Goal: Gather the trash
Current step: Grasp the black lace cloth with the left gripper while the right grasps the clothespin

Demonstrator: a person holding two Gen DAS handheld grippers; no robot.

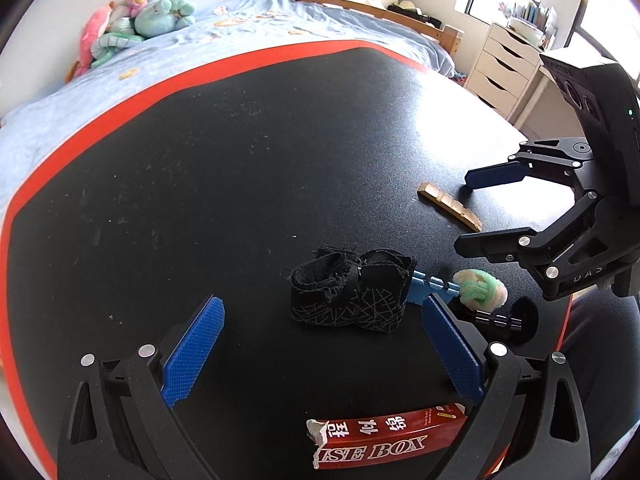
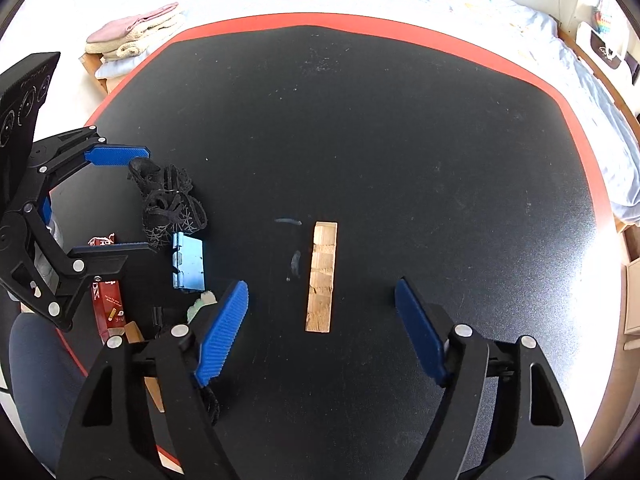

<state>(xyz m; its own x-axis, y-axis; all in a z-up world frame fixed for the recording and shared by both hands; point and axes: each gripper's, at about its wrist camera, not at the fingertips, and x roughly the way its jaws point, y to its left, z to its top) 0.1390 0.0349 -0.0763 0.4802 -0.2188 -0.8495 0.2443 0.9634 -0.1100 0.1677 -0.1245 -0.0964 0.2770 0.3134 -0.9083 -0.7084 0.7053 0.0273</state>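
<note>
Lying flat on the black table [image 2: 400, 120]: one wooden stick [image 2: 321, 276], between and just ahead of the right gripper [image 2: 320, 304], jaws apart and untouching. Further left, one black cloth bundle [image 1: 352, 288] ahead of the left gripper [image 1: 320, 320], likewise wide apart. Around it, one blue clip [image 1: 430, 286], one green-white puff [image 1: 482, 286], one red box [image 1: 384, 440].
</note>
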